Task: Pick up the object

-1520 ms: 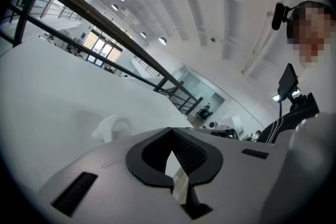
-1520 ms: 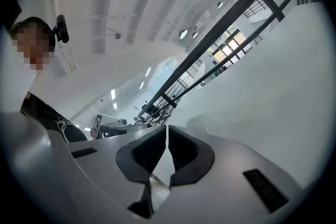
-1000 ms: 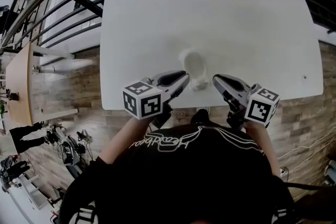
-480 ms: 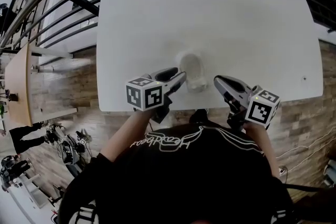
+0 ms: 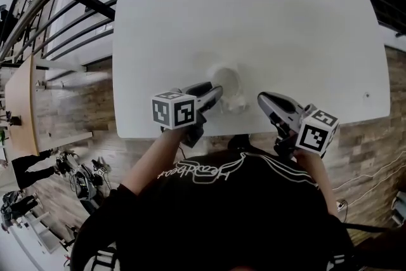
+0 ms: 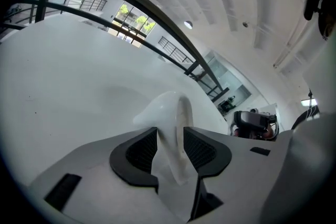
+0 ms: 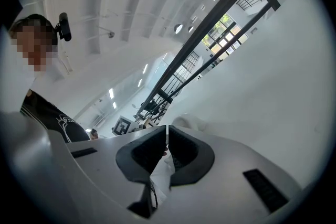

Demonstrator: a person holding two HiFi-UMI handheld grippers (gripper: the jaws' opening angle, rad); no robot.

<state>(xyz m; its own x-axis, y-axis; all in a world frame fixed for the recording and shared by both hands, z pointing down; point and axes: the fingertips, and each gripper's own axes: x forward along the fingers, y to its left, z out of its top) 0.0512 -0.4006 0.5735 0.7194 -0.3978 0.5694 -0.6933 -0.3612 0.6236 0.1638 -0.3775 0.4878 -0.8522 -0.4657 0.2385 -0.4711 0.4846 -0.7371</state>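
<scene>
The left gripper [image 5: 217, 92] has been brought down and in toward the white cup-like object [image 5: 229, 82]. The object is laid on its side on the white table [image 5: 285, 28], just below the middle of the head view and near the table's lower edge. The jaws have just been opened wide. In the left gripper view the object's thin wall is seen between the two pads, which are not clearly pressed on it. From this the approach is judged finished, with the closing and the lift not yet done.

The right gripper [image 5: 261, 98] is held with its jaws together and empty, just right of the object.

No brand is found on the object. Black-and-white square markers are borne on the cubes [image 5: 173, 110], and the white script on the black shirt [image 5: 216, 200] cannot be read.
</scene>
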